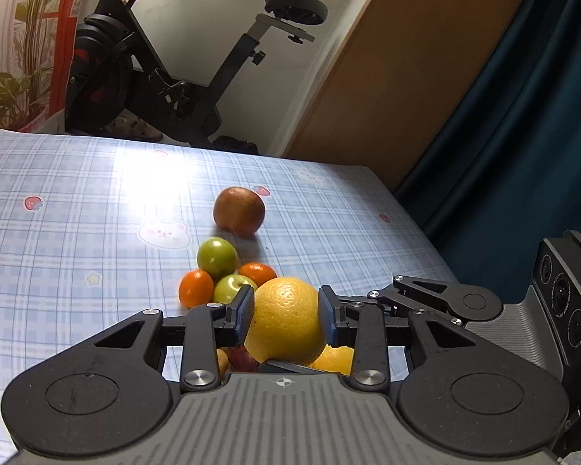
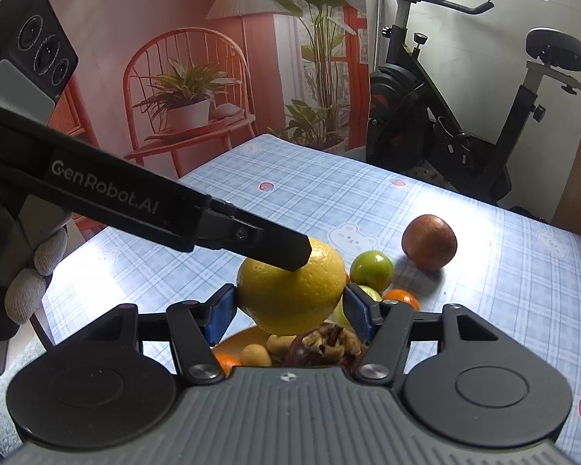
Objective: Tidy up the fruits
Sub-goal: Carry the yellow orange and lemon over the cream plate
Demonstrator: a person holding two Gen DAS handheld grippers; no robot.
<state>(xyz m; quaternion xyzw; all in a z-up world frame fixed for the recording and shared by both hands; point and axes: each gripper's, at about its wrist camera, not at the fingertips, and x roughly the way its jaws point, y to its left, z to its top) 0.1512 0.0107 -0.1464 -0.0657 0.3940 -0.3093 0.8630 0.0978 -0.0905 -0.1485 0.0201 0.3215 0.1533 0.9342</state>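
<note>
A large yellow orange (image 1: pixel 286 321) (image 2: pixel 290 294) hangs above the table, and both grippers have it. My left gripper (image 1: pixel 284 302) is shut on it, its blue pads against the orange's sides. My right gripper (image 2: pixel 290 306) is also shut on it and comes in from the right in the left wrist view. The left gripper's black finger (image 2: pixel 290 252) lies across the top of the orange. Beyond the orange, on the cloth, lie a red apple (image 1: pixel 239 211) (image 2: pixel 429 242), two green fruits (image 1: pixel 217 257) (image 1: pixel 232 286) and two tangerines (image 1: pixel 195 287) (image 1: pixel 257 273).
Under the orange is a yellow plate (image 2: pixel 244 337) with walnuts, nuts and a tangerine. The table has a blue checked cloth (image 1: pixel 77 201), and its right edge (image 1: pixel 406 213) drops off beside a dark curtain. An exercise bike (image 1: pixel 135 77) stands behind the table. A gloved hand (image 2: pixel 31 271) holds the left gripper.
</note>
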